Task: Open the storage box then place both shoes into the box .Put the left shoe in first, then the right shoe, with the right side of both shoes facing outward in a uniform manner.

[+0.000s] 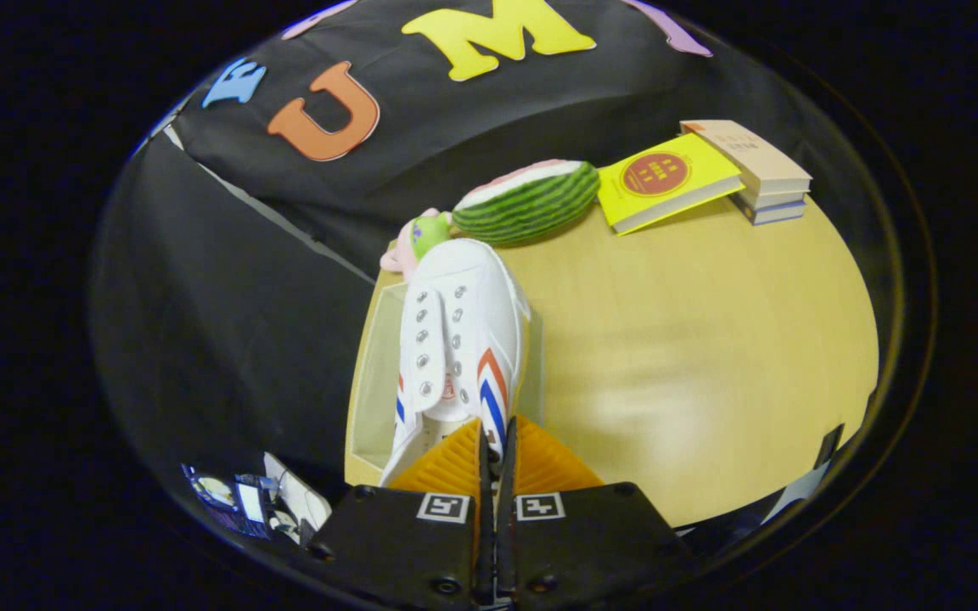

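A white canvas shoe (pixel 455 339) with red and blue side stripes hangs from my gripper (pixel 497 441), toe pointing away from me. The two orange fingers (pixel 455 462) are pressed close together on the rim of the shoe's heel collar. Under and around the shoe lies the clear storage box (pixel 374 373), at the left edge of the wooden table; the shoe is over its opening, and I cannot tell whether it touches the box.
Beyond the shoe's toe lie a watermelon-slice toy (pixel 531 202) and a small green and pink toy (pixel 421 238). A yellow book (pixel 667 180) and a stack of books (pixel 765 170) sit at the far right of the wooden table (pixel 710 356).
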The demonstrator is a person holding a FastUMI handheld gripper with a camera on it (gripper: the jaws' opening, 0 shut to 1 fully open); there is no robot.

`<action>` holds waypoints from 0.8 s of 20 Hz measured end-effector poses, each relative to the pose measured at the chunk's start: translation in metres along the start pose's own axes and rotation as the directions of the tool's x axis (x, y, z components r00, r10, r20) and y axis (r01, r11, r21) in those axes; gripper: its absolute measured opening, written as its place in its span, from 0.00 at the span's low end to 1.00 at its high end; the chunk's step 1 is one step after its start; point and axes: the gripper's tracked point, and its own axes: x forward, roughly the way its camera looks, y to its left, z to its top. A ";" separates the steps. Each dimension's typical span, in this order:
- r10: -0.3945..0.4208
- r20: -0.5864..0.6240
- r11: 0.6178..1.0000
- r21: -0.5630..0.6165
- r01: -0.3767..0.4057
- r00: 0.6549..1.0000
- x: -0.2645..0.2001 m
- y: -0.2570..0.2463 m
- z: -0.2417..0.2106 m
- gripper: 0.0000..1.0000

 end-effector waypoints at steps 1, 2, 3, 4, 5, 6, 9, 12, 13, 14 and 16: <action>0.015 0.003 1.000 0.022 -0.015 1.000 0.006 0.008 -0.002 0.07; 0.023 0.003 0.999 0.040 -0.023 1.000 0.014 0.014 -0.005 0.07; 0.021 0.011 0.998 0.065 -0.022 1.000 0.022 0.018 -0.005 0.07; 0.014 0.024 0.996 0.085 -0.016 1.000 0.030 0.022 -0.004 0.07; 0.001 0.036 0.996 0.085 -0.004 0.999 0.039 0.025 -0.003 0.07; -0.016 0.046 0.997 0.071 0.013 0.999 0.047 0.027 -0.002 0.07; -0.054 0.074 0.997 0.054 0.050 0.996 0.060 0.038 -0.010 0.07; -0.080 0.083 0.996 0.042 0.076 0.993 0.068 0.043 -0.016 0.07; -0.092 0.093 0.995 0.036 0.089 0.991 0.070 0.042 -0.017 0.06; -0.103 0.104 0.994 0.031 0.100 0.989 0.071 0.041 -0.016 0.06; -0.116 0.141 0.993 0.035 0.112 0.983 0.073 0.039 -0.011 0.06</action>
